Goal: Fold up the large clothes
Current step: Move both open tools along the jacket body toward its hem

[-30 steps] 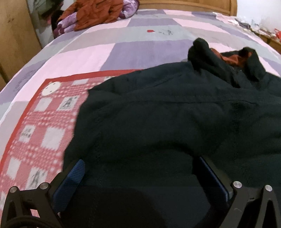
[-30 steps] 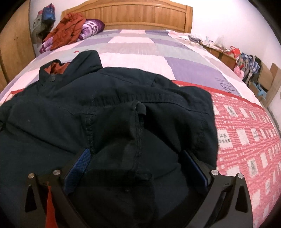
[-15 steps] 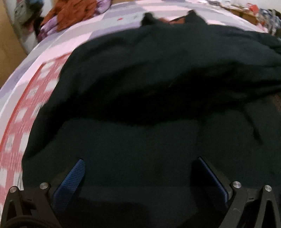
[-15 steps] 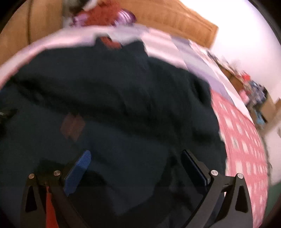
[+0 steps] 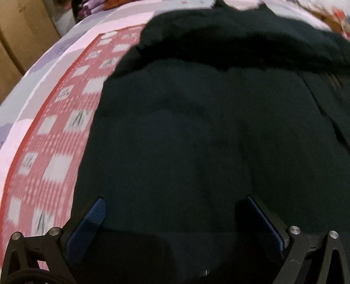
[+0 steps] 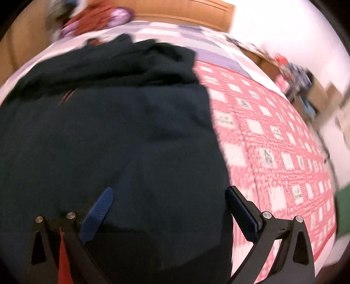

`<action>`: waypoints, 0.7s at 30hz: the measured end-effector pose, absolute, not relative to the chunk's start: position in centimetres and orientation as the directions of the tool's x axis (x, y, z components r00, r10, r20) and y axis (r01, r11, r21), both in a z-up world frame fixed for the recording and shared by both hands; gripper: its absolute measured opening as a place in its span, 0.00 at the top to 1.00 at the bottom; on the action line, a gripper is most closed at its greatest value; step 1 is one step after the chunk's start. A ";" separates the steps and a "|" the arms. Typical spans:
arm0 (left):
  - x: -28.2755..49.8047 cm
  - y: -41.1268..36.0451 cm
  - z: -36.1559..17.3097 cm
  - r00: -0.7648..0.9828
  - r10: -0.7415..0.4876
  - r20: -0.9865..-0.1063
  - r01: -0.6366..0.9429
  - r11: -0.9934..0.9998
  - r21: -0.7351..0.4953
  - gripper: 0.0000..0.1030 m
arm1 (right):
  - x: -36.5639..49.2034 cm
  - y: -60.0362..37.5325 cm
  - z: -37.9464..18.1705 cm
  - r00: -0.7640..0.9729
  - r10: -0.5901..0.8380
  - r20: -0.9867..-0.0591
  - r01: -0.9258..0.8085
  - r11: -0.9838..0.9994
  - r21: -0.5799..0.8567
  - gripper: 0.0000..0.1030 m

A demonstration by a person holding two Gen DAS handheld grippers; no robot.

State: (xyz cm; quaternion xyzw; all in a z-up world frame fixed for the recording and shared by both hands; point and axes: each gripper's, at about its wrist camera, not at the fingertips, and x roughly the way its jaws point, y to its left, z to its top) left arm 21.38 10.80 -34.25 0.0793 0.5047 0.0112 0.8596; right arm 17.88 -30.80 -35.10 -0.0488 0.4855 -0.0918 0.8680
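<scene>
While both views blur, the dark navy cloth jacket [image 5: 196, 131] spreads beneath the wide-spread left gripper [image 5: 175, 209] and right gripper [image 6: 168, 196], neither gripping anything, its lower hem hidden.

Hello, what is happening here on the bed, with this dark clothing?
A person is folding a dark jacket spread on a bed, over a red checked blanket. The left gripper and the right gripper both hang open just above the jacket, gripping nothing. The frames are blurred. More clothes lie heaped by the wooden headboard.
</scene>
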 end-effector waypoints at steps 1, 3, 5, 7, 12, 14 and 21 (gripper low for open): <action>20.1 11.1 -34.4 0.479 0.111 -0.871 0.052 0.987 0.155 0.00 | 16.4 -30.9 -35.4 0.502 -0.195 -0.843 0.088 0.981 -0.175 0.00; 18.5 12.0 -34.3 0.474 0.130 -0.871 0.016 0.988 0.156 0.00 | 14.4 -32.6 -35.9 0.490 -0.183 -0.852 0.121 0.983 -0.141 0.00; 17.3 12.9 -33.9 0.467 0.175 -0.867 -0.044 0.984 0.175 0.00 | 12.5 -35.1 -35.9 0.478 -0.167 -0.862 0.194 0.978 -0.082 0.00; 16.0 13.2 -33.5 0.450 0.173 -0.876 -0.064 0.985 0.161 0.00 | 11.1 -35.6 -35.6 0.478 -0.155 -0.865 0.187 0.980 -0.072 0.00; 12.5 10.3 -32.4 0.478 0.098 -0.873 -0.005 0.994 0.109 0.00 | 8.1 -33.6 -33.5 0.509 -0.196 -0.838 0.163 0.978 -0.130 0.00; 11.5 9.4 -33.0 0.470 0.101 -0.877 0.027 0.991 0.128 0.00 | 6.7 -31.9 -33.2 0.526 -0.162 -0.835 0.121 0.986 -0.114 0.00; 8.1 12.8 -33.0 0.489 0.095 -0.867 0.017 0.993 0.119 0.00 | -0.5 -31.3 -35.1 0.441 -0.214 -0.871 0.173 0.973 -0.152 0.00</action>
